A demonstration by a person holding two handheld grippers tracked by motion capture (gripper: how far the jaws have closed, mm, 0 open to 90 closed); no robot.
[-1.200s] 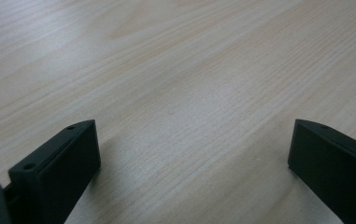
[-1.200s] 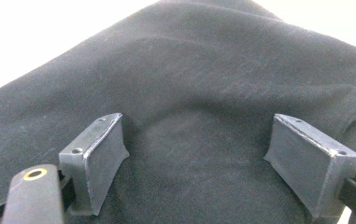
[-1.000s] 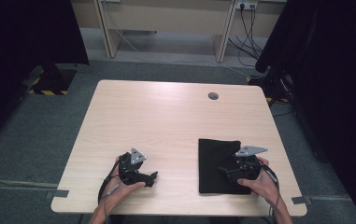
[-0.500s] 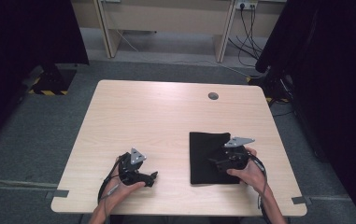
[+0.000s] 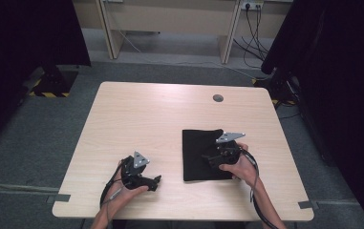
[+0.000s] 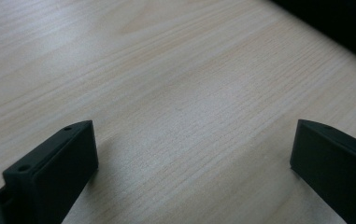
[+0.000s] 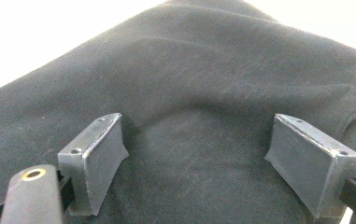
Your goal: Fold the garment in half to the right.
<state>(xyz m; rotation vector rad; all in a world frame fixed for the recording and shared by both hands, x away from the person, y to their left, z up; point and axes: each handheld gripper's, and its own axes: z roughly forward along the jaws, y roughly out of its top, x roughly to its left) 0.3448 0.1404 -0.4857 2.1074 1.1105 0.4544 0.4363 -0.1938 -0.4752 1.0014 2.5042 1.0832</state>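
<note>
A black cloth (image 5: 196,152) lies flat on the right half of the light wooden table (image 5: 160,119). My right gripper (image 5: 209,157) rests on the cloth's right part, held by a hand and pointing left. In the right gripper view it (image 7: 208,154) is open, both jaws pressed down on the dark fabric (image 7: 203,79), which bulges slightly between them. My left gripper (image 5: 155,181) sits near the table's front edge, left of the cloth and apart from it. In the left gripper view it (image 6: 194,154) stands open over bare wood, with a dark corner of the cloth (image 6: 334,23) at top right.
A round cable hole (image 5: 218,98) sits near the table's far edge. Black curtains (image 5: 22,33) hang at both sides, and desk legs with cables (image 5: 246,28) stand behind. Cables trail from both grippers off the front edge.
My right gripper has moved left and a little away from the front edge, and the black cloth has slid left with it. The left gripper has not moved.
</note>
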